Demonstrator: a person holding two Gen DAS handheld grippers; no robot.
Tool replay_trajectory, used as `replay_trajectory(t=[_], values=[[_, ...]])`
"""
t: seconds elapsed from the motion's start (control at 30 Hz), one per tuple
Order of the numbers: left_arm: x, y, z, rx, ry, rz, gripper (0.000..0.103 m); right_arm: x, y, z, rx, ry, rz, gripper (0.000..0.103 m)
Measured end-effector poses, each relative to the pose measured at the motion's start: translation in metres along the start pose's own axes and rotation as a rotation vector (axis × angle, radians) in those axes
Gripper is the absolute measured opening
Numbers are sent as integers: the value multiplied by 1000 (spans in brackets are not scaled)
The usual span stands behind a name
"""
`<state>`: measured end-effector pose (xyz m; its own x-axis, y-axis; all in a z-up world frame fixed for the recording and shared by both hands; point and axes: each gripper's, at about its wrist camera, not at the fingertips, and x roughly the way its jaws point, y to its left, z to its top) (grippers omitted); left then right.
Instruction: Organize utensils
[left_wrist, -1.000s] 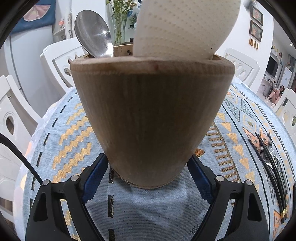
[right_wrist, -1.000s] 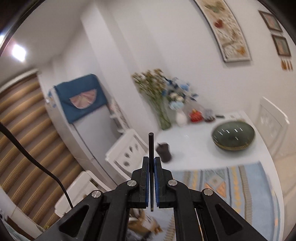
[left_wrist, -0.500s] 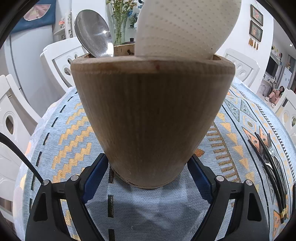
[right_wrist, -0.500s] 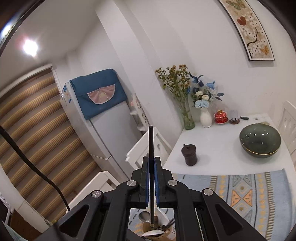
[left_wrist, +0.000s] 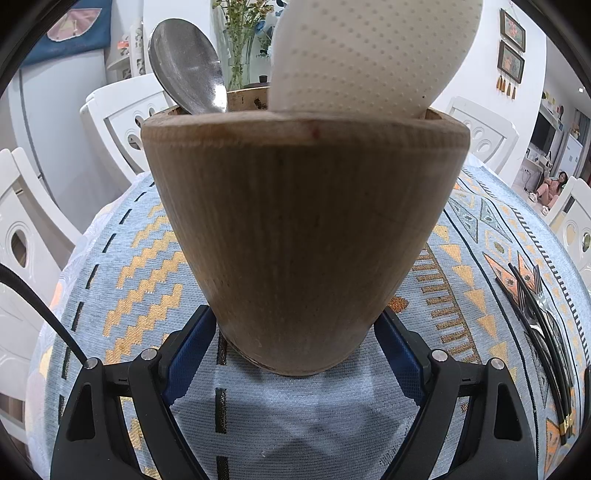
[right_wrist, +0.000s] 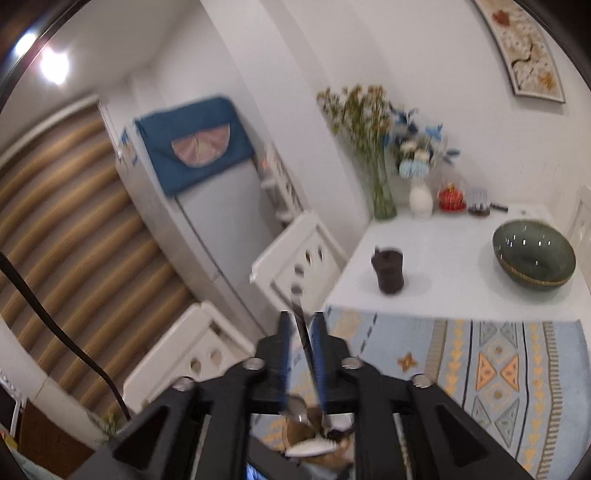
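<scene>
Right wrist view, lower centre: my right gripper (right_wrist: 301, 354) has just been opening, dropping the utensil (right_wrist: 303, 339) between its jaws into the wooden holder (left_wrist: 306, 236), which my left gripper (left_wrist: 295, 354) clamps; next, retreat clear.

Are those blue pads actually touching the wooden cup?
Touching. The left wrist view shows the left gripper's blue pads pressed against both sides of the wooden cup near its base.

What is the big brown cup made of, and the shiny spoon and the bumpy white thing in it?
The cup looks like unvarnished wood: matte brown with fine upright grain lines. The spoon looks like polished metal, probably steel: grey and mirror-shiny with reflections. The white paddle seems to be plastic, matte cream, covered in rows of small raised dots.
</scene>
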<state>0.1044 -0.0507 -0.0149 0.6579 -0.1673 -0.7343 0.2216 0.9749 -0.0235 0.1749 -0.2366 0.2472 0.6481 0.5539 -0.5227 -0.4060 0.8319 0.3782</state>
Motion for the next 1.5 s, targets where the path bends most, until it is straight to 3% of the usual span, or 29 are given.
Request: replay_trajectory(t=[0.03,0.07,0.3,0.43,0.63,0.8,0.87,0.93,0.97,1.07,1.13,1.3,1.5], values=[[0,0,0,0,0,0,86,1,0,1,-5,14,-4,47],[0,0,0,0,1,-1,87,-3,0,2,-9,4,-4,56],[0,0,0,1,2,1,87,-53,-22,15,48,-131,-32,58],[0,0,0,1,2,2,87,-86,-49,15,144,-181,-48,69],[0,-1,0,4,3,5,87,-129,-85,-5,211,-205,-184,70],[1,-5,1,10,7,14,87,-133,-119,-49,293,-84,-341,70],[1,-5,1,13,8,18,87,-120,-138,-79,326,44,-483,70],[2,-7,1,14,8,20,87,-106,-158,-108,366,159,-554,69],[3,-8,1,16,9,21,87,-100,-167,-121,393,206,-571,60],[3,-9,1,19,10,24,87,-85,-198,-167,524,320,-562,38],[4,-10,1,20,11,25,87,-81,-212,-190,596,357,-536,29],[4,-12,1,21,13,25,88,-57,-221,-227,604,474,-537,23],[4,-12,1,20,14,24,88,-37,-210,-232,556,535,-489,23]])
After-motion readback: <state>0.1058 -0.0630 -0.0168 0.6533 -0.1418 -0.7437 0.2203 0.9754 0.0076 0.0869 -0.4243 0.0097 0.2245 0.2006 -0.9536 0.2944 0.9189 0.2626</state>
